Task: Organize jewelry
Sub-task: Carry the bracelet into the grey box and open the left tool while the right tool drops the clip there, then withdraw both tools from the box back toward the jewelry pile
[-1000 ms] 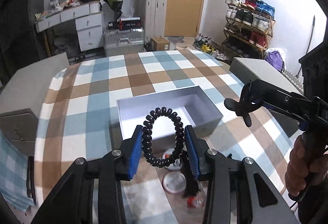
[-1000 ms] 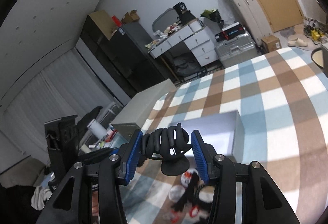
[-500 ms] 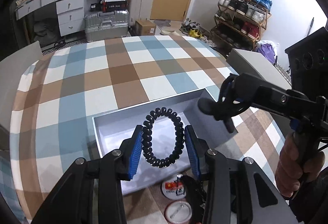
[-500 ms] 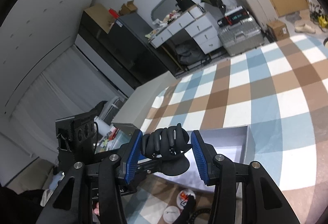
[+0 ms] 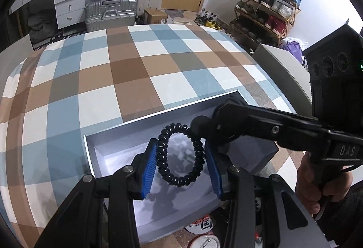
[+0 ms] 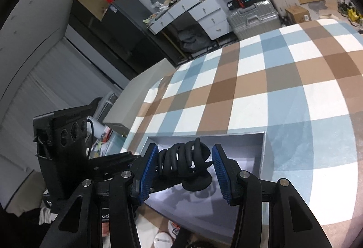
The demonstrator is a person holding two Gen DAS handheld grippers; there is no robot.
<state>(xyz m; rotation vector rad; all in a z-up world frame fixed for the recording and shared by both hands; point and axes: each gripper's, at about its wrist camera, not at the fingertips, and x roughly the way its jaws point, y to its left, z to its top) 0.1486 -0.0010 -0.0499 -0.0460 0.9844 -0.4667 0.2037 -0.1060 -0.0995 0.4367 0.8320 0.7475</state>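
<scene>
My left gripper (image 5: 181, 165) is shut on a black spiral hair tie (image 5: 179, 155) and holds it upright over the open grey box (image 5: 90, 157). My right gripper (image 6: 186, 172) is shut on a black claw hair clip (image 6: 183, 161) and holds it over the same box (image 6: 263, 152). In the left wrist view the right gripper (image 5: 199, 125) reaches in from the right, its tip close to the hair tie's top. The box floor shows only shadows.
The box lies on a table with a blue, brown and white checked cloth (image 5: 136, 71). Round badges (image 5: 200, 223) and small dark items lie on the cloth in front of the box. A person's hand (image 5: 322, 182) holds the right gripper's handle.
Both grippers moved forward and down over the box with their items. The right gripper swung in from the right until it sits beside the hair tie.
</scene>
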